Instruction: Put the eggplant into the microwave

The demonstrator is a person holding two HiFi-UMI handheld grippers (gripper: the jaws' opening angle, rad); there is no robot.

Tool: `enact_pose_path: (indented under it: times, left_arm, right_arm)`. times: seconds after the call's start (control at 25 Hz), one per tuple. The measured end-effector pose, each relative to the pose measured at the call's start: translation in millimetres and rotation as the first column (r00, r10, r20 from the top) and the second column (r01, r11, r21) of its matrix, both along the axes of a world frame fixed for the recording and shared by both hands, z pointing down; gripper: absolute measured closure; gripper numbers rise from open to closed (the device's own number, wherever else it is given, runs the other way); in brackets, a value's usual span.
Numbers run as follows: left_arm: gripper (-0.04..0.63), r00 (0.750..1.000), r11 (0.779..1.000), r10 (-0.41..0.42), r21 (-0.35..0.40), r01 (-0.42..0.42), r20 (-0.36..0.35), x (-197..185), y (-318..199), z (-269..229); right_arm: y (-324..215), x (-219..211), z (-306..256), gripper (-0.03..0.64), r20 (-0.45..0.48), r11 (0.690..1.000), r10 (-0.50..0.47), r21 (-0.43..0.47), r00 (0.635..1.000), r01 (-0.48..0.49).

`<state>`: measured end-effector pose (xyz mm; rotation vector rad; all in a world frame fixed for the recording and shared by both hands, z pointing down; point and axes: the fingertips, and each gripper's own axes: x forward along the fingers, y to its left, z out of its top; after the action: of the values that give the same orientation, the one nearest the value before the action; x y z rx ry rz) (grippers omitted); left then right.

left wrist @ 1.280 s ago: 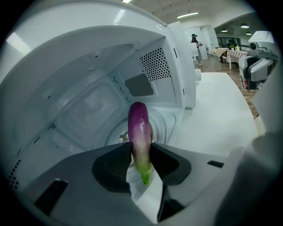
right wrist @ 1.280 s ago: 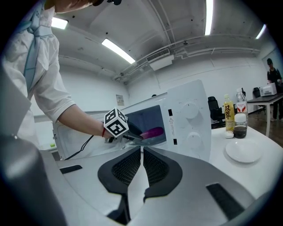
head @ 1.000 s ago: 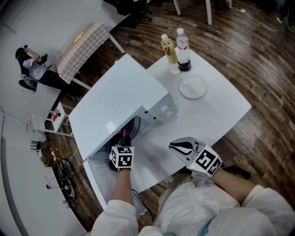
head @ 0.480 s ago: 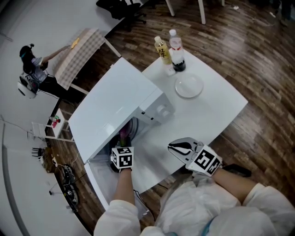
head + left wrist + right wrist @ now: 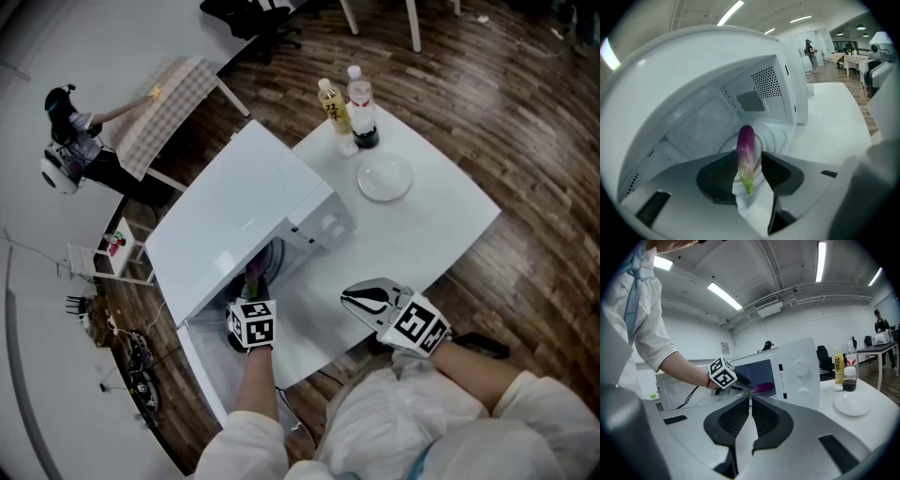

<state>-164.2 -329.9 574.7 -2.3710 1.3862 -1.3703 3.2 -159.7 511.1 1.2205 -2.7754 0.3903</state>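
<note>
A purple eggplant [image 5: 746, 150] with a green stem end sits between the jaws of my left gripper [image 5: 747, 169], which are closing on it. It points into the open white microwave [image 5: 253, 216], above the round turntable [image 5: 774, 138]. In the right gripper view the eggplant [image 5: 762, 388] sticks out level from the left gripper [image 5: 740, 386] at the oven's mouth. From above, the eggplant [image 5: 255, 272] is half hidden under the microwave's top. My right gripper [image 5: 361, 298] rests near the table's front edge, shut, with nothing in it [image 5: 750, 401].
The microwave door [image 5: 202, 370] hangs open at the front left. On the white table [image 5: 441, 220] stand a white plate [image 5: 385, 178] and two bottles [image 5: 337, 105] at the far edge. A person [image 5: 70, 141] sits at a checked table beyond.
My left gripper has risen slightly with the eggplant at the microwave's mouth. The right gripper has not moved.
</note>
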Motion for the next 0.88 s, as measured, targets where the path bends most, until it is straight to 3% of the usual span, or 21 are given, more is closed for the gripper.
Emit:
enact_pose_path:
  times: [0.24, 0.52, 0.72, 0.88]
  left_arm:
    - [0.458, 0.998, 1.000, -0.008, 0.008, 0.008, -0.069, 8.4, 20.1, -24.6]
    - [0.495, 0.976, 1.000, -0.015, -0.004, 0.014, -0.219, 18.1, 56.1, -52.7]
    - [0.580, 0.938, 1.000, -0.025, -0.017, 0.021, -0.346, 23.2, 85.2, -71.2]
    - [0.594, 0.897, 1.000, -0.008, -0.020, -0.001, -0.442, 31.6, 105.8, -83.7]
  right_arm:
    - [4.5, -3.5, -11.7, 0.577, -0.005, 1.000, -0.012, -0.008, 1.000, 0.012]
    - [19.6, -17.6, -26.5, 0.577, -0.018, 0.999, -0.040, -0.018, 0.999, 0.039]
    - [36.6, -25.2, -35.4, 0.577, -0.035, 0.998, -0.053, -0.023, 0.998, 0.052]
    - [48.0, -30.3, -41.3, 0.577, -0.047, 0.998, -0.058, -0.029, 0.997, 0.056]
